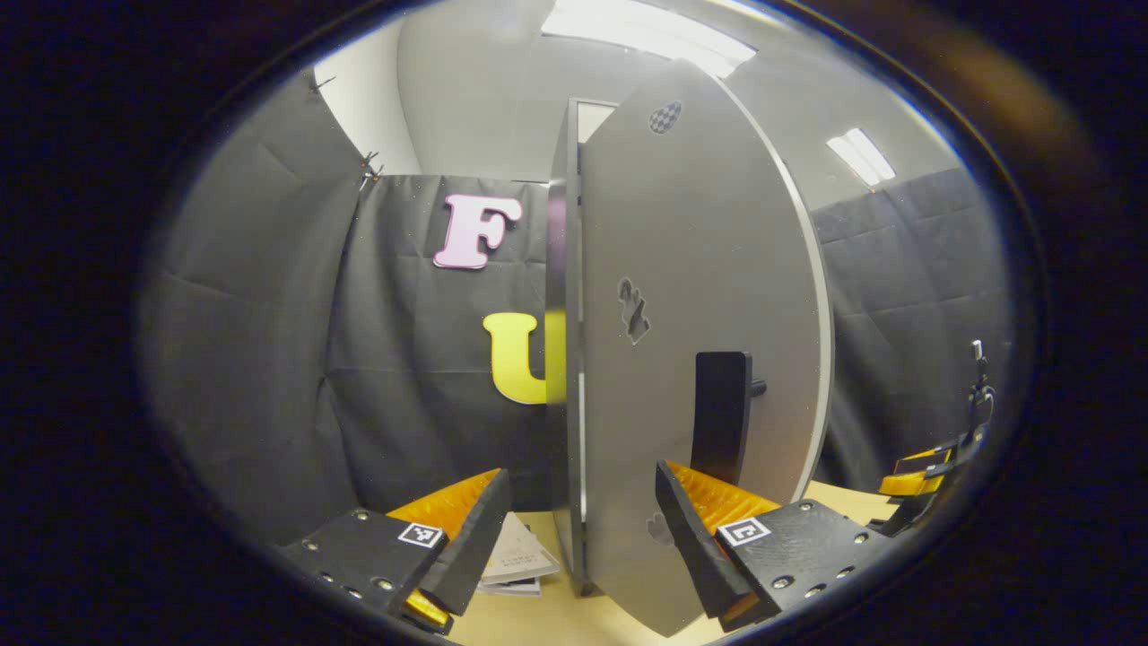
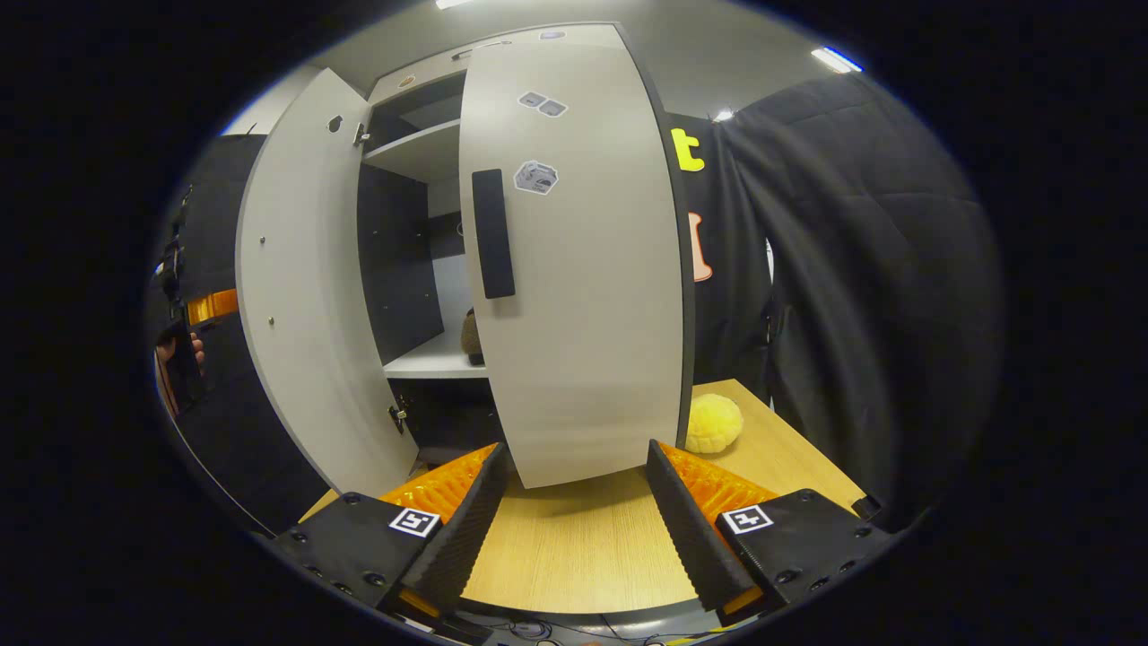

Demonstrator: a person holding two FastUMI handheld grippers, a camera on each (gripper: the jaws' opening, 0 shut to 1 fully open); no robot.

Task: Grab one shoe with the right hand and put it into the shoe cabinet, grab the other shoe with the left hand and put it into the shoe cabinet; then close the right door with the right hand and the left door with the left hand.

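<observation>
The shoe cabinet (image 2: pixel 421 144) stands on the table with its left door (image 2: pixel 305 314) swung wide and its right door (image 2: pixel 574 269) partly closed. A black handle (image 2: pixel 493 233) sits on the right door. Behind that door's edge, a brownish shoe (image 2: pixel 470 334) peeks out on the middle shelf. My right gripper (image 2: pixel 574 520) is open just in front of the right door's lower edge. My left gripper (image 1: pixel 578 529) is open, facing the left door's outer face (image 1: pixel 700 269), its right finger just below the black handle (image 1: pixel 722 413). A hand holds the left gripper (image 2: pixel 193 309) beyond the left door.
A yellow plush ball (image 2: pixel 713 422) lies on the wooden table (image 2: pixel 574 547) right of the right door. Some booklets (image 1: pixel 516 561) lie on the table by the cabinet's side. The right gripper (image 1: pixel 933 467) shows past the left door's free edge. Black cloth walls surround the booth.
</observation>
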